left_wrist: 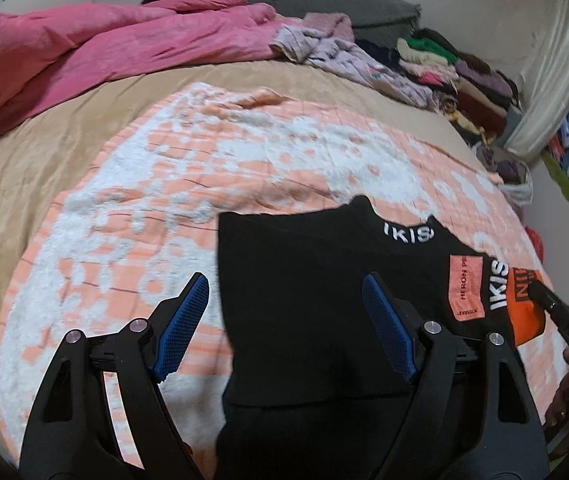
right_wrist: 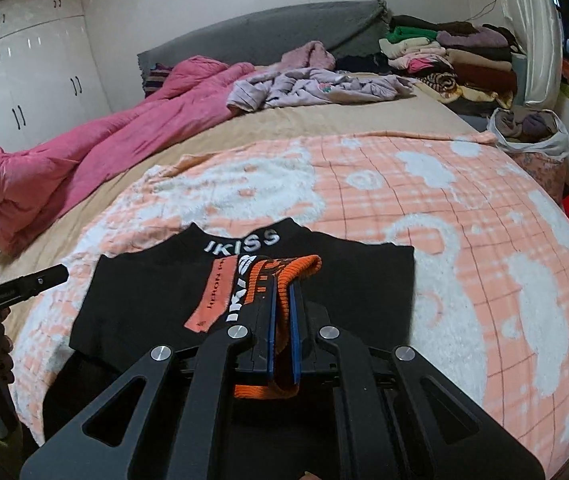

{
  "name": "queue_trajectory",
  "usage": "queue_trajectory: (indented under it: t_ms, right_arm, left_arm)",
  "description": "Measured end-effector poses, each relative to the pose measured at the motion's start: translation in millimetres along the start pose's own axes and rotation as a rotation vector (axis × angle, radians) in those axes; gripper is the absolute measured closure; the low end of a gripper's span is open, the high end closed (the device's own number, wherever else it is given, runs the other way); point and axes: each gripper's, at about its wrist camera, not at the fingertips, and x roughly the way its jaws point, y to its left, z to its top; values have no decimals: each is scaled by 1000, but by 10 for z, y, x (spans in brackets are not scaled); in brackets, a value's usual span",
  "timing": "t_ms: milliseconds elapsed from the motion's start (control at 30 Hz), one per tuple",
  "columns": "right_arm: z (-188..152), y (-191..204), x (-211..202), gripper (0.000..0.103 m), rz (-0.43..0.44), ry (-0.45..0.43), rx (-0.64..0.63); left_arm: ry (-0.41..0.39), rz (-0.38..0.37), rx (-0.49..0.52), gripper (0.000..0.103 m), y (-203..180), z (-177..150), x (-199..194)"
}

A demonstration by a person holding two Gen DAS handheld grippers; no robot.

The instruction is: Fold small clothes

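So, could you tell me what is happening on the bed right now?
A person is folding a black top laid on a peach-and-white blanket. The right gripper is shut on the top's orange cuff, with the sleeve brought over the chest. The left gripper hovers open above the top's left side, holding nothing.

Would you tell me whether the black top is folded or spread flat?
Partly folded: the black top has a sleeve laid across its chest, whose orange cuff the right gripper pinches.
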Motion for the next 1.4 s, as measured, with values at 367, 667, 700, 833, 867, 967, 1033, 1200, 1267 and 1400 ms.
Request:
queue_trajectory:
  t_ms: [367,667,700,833,867,967,1033,1200,1267,1400]
  right_arm:
    - [-62,-80,88,91,-48,38,26]
    - [-173,107,201,82,-25,84,-44]
    - [-193,147,228,82,-17,94,-57]
    - [-303,304,347,82,12,145,-104]
    - [-322,334,367,82,12,152,-113]
    - [-398,383,433,81,15,183,-130]
    - [-440,384,466,81,15,199,-132]
    - [-519,358,548,83,-5,236,-134]
    - [-543,349,574,84,-8,240,-137]
    - [-571,309,594,84,-4,239,-113]
  left_arm:
    - [84,31,61,32,-129,-151,368]
    - [101,39,111,32,-159,-263,420]
    - [106,43,119,32,-163,-281,428]
    - [119,57,150,31,-171,-350,457]
    - [121,57,154,31,-172,-360,459]
    - [120,60,167,31,-177,-379,461]
    - [121,56,161,31,-172,-388,461]
    - [125,52,163,31,-162,-435,465]
    - [125,51,163,31,-156,-445,457]
    - [129,53,163,31,-140,-475,445]
